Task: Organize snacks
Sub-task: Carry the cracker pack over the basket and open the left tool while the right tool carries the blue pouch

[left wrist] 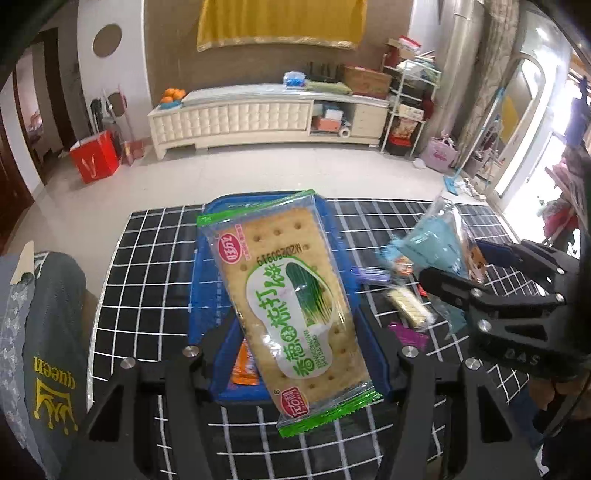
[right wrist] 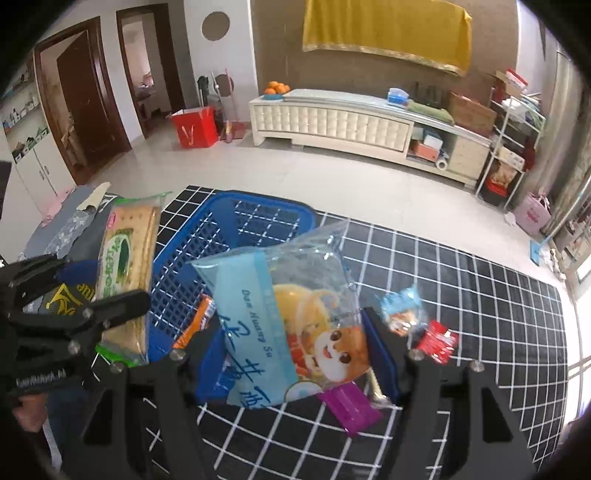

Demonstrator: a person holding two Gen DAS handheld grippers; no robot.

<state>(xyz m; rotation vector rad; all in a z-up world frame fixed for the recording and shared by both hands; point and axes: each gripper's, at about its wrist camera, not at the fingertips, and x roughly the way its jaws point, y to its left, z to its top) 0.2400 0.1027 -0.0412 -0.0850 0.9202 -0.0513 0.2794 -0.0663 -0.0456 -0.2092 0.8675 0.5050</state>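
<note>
Behind the work area we note a tiled living-room floor, a long white cabinet (left wrist: 266,118) against the wall and a yellow cloth (right wrist: 388,33) hanging above it. Nearer, a black bench cover with a white grid (right wrist: 480,295) carries a blue basket (right wrist: 207,236) and several loose snacks.

We find the left gripper (left wrist: 295,354) closed on a green-edged cracker packet (left wrist: 288,295). The packet stands up between the two fingers, held near its lower end, and its upper part hangs over the basket. An orange packet (left wrist: 243,365) lies inside the basket.

We find the right gripper (right wrist: 295,354) closed on a light blue cartoon snack bag (right wrist: 288,314). The bag sits between the fingers, which grip its lower half, raised beside the basket's right rim.

On the cover to the right lie a purple packet (right wrist: 351,406), a red wrapper (right wrist: 437,341) and a small blue sweet (right wrist: 400,306).
</note>
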